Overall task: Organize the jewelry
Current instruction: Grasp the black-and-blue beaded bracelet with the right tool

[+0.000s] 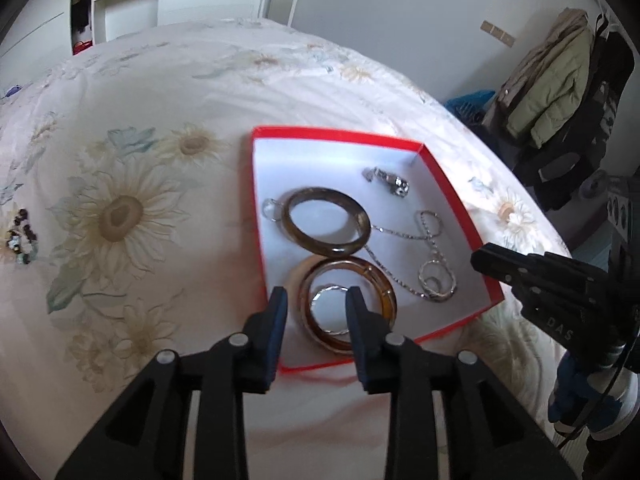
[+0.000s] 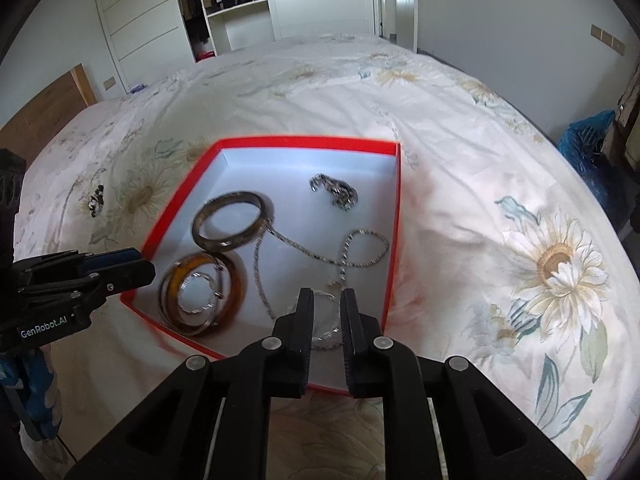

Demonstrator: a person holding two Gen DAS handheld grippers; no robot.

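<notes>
Jewelry mostly sitting in the red box (image 1: 452, 184) on the bed (image 1: 140, 140) already: amber bangle (image 1: 347, 304) with a silver ring inside, right between the left gripper (image 1: 316, 300) fingers, nothing pinched. Right gripper (image 2: 327, 300) fingers parted too, straddling the silver chain (image 2: 320, 256) end, not clamped on it. Beaded bracelet (image 1: 22, 240) way off left of the fingers, outside the box. Probably best to back out slow, no snagging that chain, then go fetch the beads.

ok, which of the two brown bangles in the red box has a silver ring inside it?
The amber bangle nearest the left claw: a silver ring lies inside its loop. The darker bangle further back encloses only bare box floor.
</notes>
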